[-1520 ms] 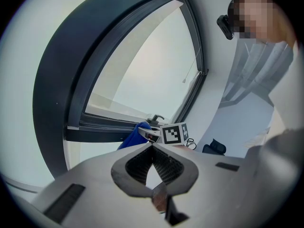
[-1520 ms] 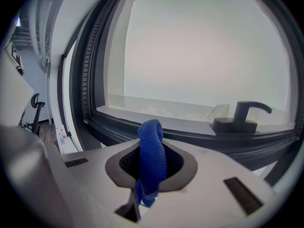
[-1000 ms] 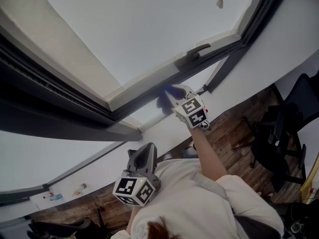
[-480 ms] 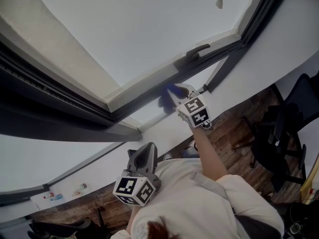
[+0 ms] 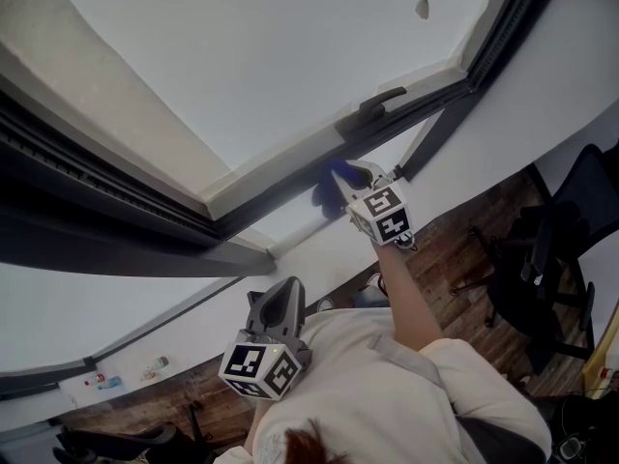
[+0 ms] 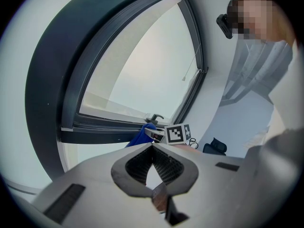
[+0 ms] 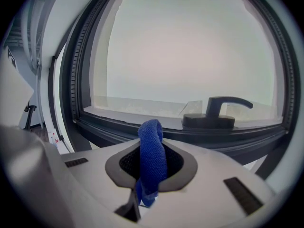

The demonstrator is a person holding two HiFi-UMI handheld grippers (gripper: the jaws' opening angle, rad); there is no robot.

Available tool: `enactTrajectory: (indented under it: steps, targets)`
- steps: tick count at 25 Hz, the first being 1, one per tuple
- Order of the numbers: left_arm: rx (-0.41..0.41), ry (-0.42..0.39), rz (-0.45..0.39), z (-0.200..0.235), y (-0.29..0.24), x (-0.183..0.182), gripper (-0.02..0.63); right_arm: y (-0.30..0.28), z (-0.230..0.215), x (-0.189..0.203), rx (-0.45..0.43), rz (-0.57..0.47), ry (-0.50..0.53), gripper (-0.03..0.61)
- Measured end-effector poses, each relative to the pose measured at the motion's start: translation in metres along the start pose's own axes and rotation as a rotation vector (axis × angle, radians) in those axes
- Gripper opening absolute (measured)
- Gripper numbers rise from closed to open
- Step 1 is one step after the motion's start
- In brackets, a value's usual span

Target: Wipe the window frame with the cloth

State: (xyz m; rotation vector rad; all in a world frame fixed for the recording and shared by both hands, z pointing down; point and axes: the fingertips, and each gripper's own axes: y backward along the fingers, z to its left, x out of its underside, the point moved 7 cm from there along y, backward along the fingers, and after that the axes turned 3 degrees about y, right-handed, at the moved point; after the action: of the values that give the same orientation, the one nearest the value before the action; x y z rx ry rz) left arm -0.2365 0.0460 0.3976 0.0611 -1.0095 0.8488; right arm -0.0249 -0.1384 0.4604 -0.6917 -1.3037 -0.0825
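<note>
At the window's lower edge in the head view, the right gripper (image 5: 346, 174) holds the blue cloth (image 5: 325, 193) up at the dark window frame (image 5: 280, 184), near the handle (image 5: 379, 102). The left gripper (image 5: 282, 298) hangs by the person's chest. In the left gripper view, its jaws meet with nothing between them. In the right gripper view, the jaws clench the folded cloth, which stands in front of the frame.
</note>
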Motion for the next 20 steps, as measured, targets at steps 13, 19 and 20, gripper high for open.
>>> enactTrajectory:
  steps: [13, 19, 20]
  targets:
    - [-0.016, 0.002, -0.012, -0.007, -0.005, 0.001, 0.005, 0.005, -0.019, 0.005, 0.025, 0.006, -0.018, 0.049]
    - [-0.024, 0.001, -0.017, -0.011, -0.008, 0.001, 0.005, 0.008, -0.029, 0.007, 0.032, 0.007, -0.024, 0.049]
    - [-0.026, 0.001, -0.017, -0.012, -0.008, 0.001, 0.005, 0.008, -0.03, 0.008, 0.034, 0.01, -0.022, 0.049]
